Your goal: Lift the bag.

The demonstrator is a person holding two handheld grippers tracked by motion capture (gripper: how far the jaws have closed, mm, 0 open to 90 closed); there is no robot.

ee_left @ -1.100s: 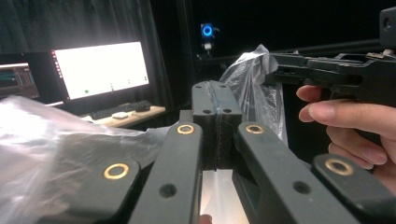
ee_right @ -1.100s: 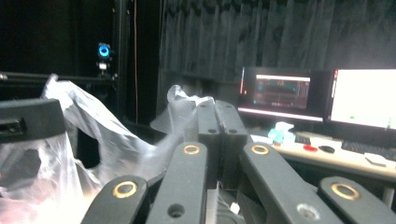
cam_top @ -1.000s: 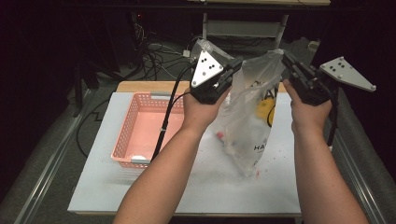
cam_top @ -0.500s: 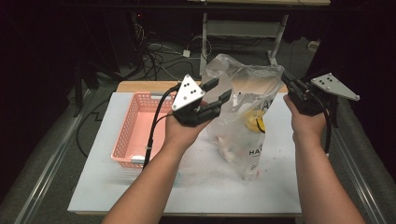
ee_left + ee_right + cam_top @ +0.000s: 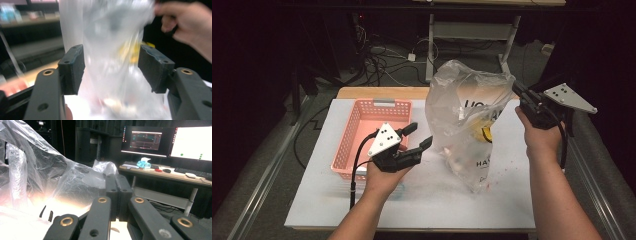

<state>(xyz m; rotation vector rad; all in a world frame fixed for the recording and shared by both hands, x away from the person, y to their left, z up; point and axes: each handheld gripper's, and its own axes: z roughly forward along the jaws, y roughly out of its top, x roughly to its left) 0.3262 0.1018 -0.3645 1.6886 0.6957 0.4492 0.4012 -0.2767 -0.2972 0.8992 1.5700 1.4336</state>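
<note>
A clear plastic bag (image 5: 467,112) with dark print and a yellow mark stands on the white table top, with small items in its bottom. My right gripper (image 5: 521,96) is shut on the bag's upper right rim and holds it up; in the right gripper view its jaws (image 5: 116,182) pinch the film of the bag (image 5: 50,177). My left gripper (image 5: 418,136) is low, just left of the bag's lower half. Its jaws have just been opening and stand open. In the left gripper view the blurred bag (image 5: 110,37) lies ahead of the gripper (image 5: 111,67), not pressed by the pads.
A pink mesh basket (image 5: 357,135) stands on the white table top (image 5: 422,200), left of my left hand. A wooden strip (image 5: 382,92) runs along the table's far edge, with cables on the floor behind. A desk with monitors (image 5: 162,140) stands beyond the bag.
My left gripper let go of the bag's top left rim, opened, and dropped down and left to the bag's lower side. The bag now hangs from the right gripper, which sank slightly.
</note>
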